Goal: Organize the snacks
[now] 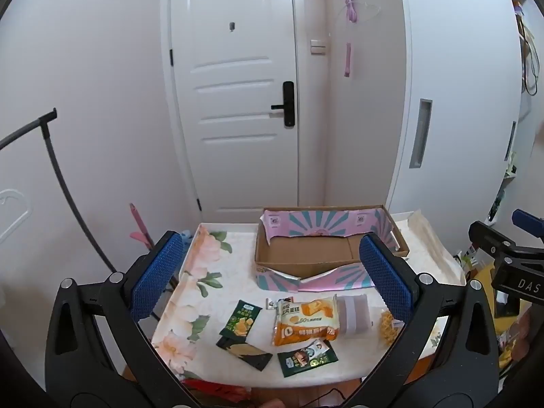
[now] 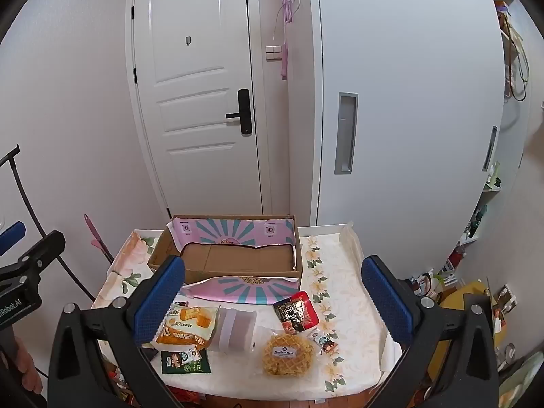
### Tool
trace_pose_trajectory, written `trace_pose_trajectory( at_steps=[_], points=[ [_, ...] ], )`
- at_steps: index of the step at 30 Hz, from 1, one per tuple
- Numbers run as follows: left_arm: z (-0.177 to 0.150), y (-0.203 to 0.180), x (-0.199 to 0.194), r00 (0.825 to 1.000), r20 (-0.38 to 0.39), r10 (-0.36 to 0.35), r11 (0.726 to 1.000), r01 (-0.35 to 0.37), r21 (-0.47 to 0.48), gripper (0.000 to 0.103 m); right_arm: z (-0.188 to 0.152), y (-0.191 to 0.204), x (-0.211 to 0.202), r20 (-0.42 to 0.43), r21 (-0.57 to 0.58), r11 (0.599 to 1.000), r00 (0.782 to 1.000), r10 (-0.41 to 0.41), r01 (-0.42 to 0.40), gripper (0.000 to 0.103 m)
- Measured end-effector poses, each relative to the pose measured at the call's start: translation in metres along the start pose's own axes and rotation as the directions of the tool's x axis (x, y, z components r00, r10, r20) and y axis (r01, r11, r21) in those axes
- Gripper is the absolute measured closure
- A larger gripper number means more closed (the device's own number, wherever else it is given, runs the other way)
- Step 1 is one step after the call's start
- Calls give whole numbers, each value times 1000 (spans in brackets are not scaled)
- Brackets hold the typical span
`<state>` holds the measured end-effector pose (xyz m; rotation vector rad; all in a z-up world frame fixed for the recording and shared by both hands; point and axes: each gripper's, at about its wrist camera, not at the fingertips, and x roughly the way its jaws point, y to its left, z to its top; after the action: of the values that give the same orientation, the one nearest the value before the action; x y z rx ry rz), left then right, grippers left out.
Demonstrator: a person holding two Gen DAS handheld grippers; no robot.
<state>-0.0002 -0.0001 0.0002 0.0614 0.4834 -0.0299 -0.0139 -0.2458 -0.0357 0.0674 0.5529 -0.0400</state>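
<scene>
Small table (image 2: pixel 343 272) under a floral cloth, pale with peach blooms and green leaves. At its far side an open cardboard box (image 2: pixel 238 255), pink-and-teal flaps folded out. Along the near side lie loose snacks — orange cake packet (image 2: pixel 190 326), clear-wrapped brown block (image 2: pixel 236 329), round waffle (image 2: pixel 289 353), red-and-black pouch (image 2: pixel 295 311), dark green sachet (image 2: pixel 185 362), two more green packets (image 1: pixel 239 321) at the left end.

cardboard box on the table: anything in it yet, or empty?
Empty. Both wrist views show the cardboard box with only its bare brown floor; the snack packets all lie on the table in front.
</scene>
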Motion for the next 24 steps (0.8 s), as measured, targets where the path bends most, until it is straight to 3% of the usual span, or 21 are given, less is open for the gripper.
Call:
trace_pose_trajectory(
  at_steps=[24],
  points=[
    [-1, 12, 9, 1000, 9, 25, 1000, -25, -18, 0, -1, 4, 5, 7, 0, 1000, 1000, 4, -4, 0]
  ],
)
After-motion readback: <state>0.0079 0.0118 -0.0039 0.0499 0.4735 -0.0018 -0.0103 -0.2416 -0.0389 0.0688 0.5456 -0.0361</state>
